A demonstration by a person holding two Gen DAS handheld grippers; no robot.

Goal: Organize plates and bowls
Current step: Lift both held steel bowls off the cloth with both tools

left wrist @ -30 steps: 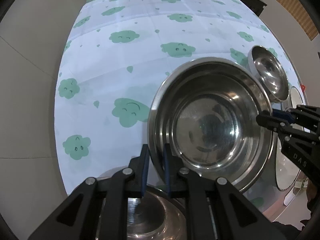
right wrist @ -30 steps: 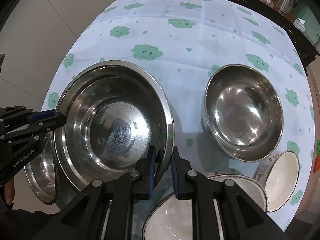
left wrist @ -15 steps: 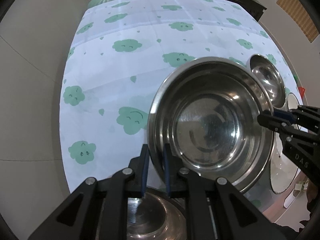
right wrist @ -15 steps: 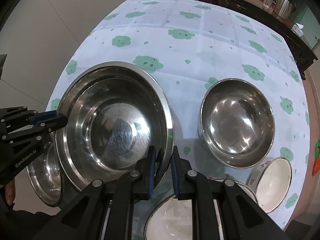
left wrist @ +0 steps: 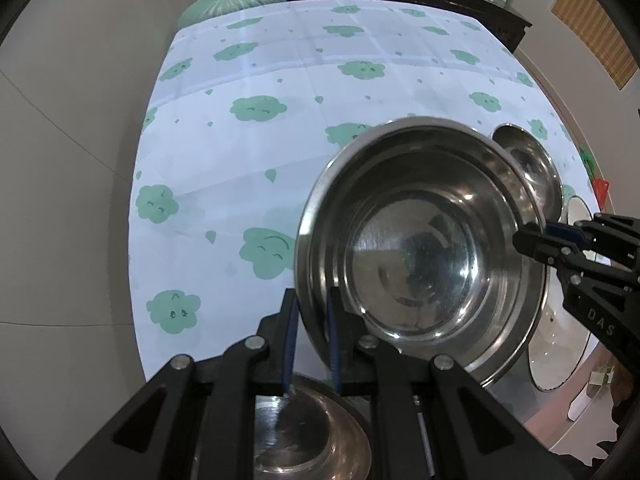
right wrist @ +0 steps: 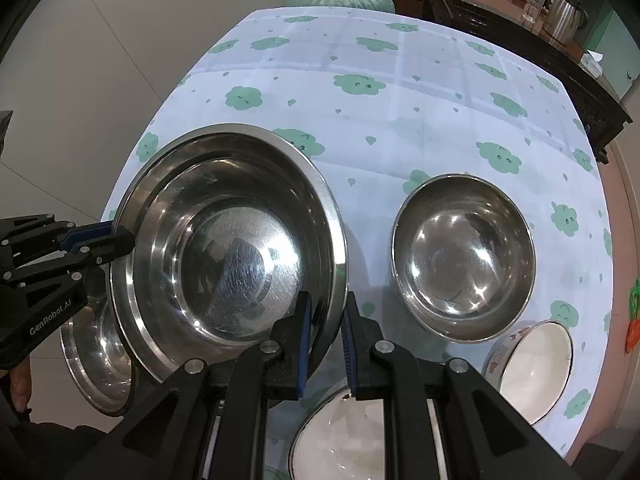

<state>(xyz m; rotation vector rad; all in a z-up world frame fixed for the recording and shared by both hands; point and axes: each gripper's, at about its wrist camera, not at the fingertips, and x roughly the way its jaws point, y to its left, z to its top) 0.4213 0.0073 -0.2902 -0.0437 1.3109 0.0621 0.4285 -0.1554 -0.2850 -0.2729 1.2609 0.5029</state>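
Both sets of jaws were clamped on opposite rims of the large steel bowl (right wrist: 224, 248): the right gripper (right wrist: 325, 340) pinched its near-right edge, the left gripper (left wrist: 312, 340) the far side. The bowl hung tilted above the cloud-print tablecloth (right wrist: 400, 120), clear of it. Right of the bowl sat a smaller steel bowl (right wrist: 464, 256); beyond that, a white bowl (right wrist: 532, 364). Another steel bowl (right wrist: 96, 352) lay under its left edge. Nesting well would probably mean levelling the rim, lowering both sides evenly, releasing together.
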